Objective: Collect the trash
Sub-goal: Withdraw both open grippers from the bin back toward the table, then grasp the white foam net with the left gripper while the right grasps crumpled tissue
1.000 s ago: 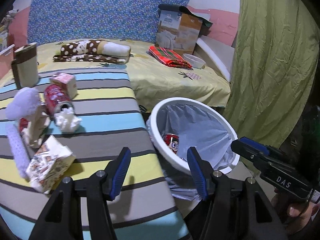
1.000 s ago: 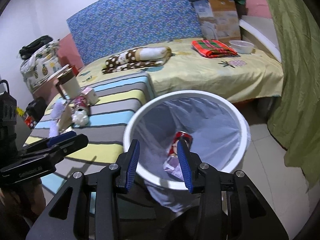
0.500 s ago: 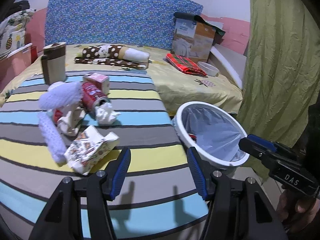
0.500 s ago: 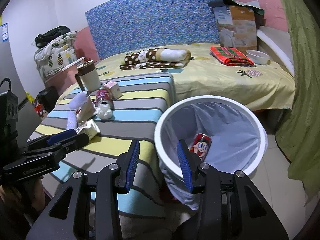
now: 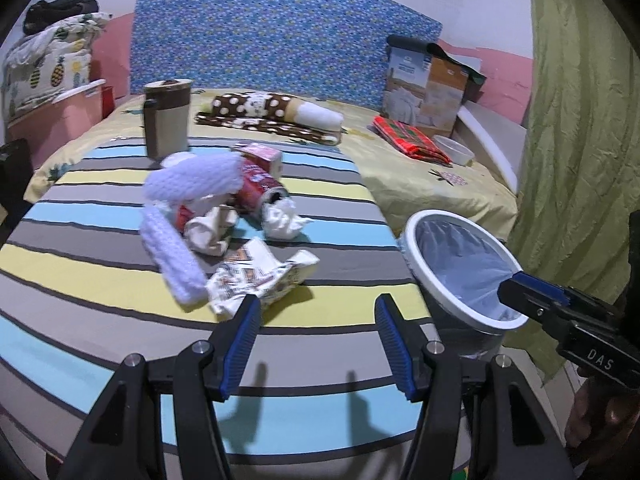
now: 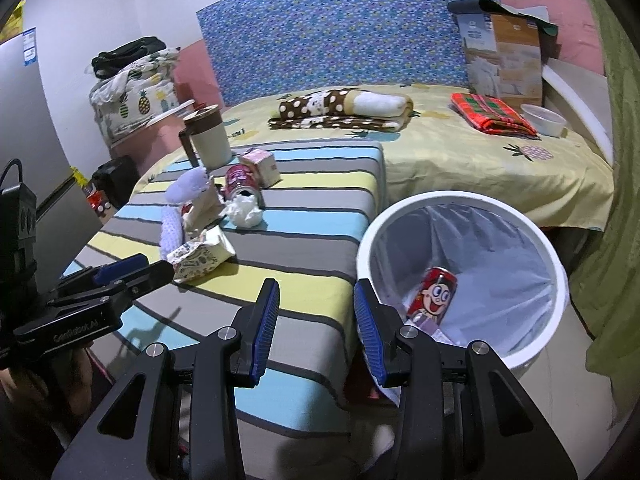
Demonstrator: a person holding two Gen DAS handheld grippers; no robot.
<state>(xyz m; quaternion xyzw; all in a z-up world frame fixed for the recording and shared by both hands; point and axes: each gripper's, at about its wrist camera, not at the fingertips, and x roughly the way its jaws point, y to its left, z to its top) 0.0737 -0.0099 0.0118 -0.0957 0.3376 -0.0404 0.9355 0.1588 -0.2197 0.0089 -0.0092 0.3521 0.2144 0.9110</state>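
The left gripper (image 5: 316,336) gapes wide and empty over the striped worktop's (image 5: 100,272) near edge, facing the crumpled patterned paper wrapper (image 5: 260,276). The right gripper (image 6: 316,320), narrower and empty, hangs by the white lined bin (image 6: 560,280) holding a red can (image 6: 434,294).

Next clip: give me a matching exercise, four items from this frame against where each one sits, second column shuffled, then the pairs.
Things:
1. cartoon-face red can
2. crumpled white tissue
3. white bowl
4. patterned wrapper

Places:
A. on the yellow sheet, beside the red plaid cloth
B. inside the white bin
C. on the striped cover, nearest the left gripper
D. at the mouth of the tipped-over red can

Pairs: 1-B, 2-D, 3-A, 4-C
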